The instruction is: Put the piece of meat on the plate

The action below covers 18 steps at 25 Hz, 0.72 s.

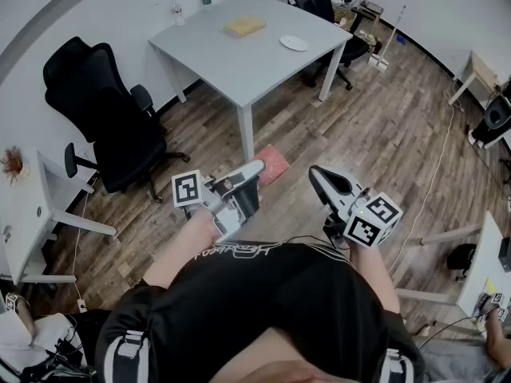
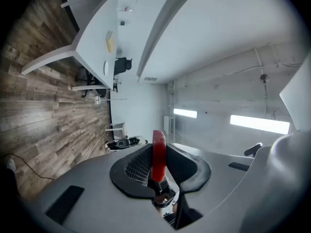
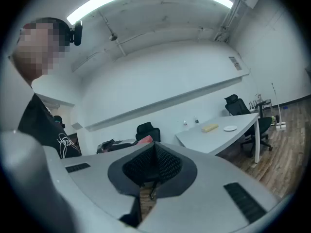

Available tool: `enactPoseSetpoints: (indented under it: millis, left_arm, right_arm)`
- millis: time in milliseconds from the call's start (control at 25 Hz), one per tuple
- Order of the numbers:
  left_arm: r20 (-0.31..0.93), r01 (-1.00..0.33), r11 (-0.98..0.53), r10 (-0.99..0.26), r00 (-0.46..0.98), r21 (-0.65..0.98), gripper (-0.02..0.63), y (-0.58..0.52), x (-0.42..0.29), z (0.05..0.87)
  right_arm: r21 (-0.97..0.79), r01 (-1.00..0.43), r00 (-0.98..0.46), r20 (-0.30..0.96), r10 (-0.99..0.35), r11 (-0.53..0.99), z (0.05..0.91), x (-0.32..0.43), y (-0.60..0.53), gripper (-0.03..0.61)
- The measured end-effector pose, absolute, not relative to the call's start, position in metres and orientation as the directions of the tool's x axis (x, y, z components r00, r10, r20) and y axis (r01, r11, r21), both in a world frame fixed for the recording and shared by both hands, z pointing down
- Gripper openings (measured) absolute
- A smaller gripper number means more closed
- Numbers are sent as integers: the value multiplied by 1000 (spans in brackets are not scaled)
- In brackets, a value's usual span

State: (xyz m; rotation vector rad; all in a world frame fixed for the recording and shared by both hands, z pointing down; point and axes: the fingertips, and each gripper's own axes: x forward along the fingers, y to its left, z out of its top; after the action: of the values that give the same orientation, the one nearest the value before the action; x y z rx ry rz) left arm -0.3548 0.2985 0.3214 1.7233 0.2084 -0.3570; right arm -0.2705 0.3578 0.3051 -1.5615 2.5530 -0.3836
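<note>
Left tool [image 1: 254, 171] clamps the piece of meat [image 1: 275, 163]; right tool [image 1: 317, 174] has jaws together. Plate [image 1: 293, 43] lies bare on the table [image 1: 239, 66].

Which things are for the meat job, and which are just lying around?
For the job: meat, held by the left gripper; plate on the white table.

Just lying about: yellow block and bottle on that table; black chair; right gripper, shut and empty.
</note>
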Motion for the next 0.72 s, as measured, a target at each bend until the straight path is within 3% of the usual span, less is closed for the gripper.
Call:
enactPoseSetpoints:
  millis: [720]
  left_arm:
    - [-313, 295, -152, -111, 943, 943, 84, 299, -331, 336]
  right_arm:
    - [-354, -824, -475, 7, -880, 442, 319, -240, 356, 6]
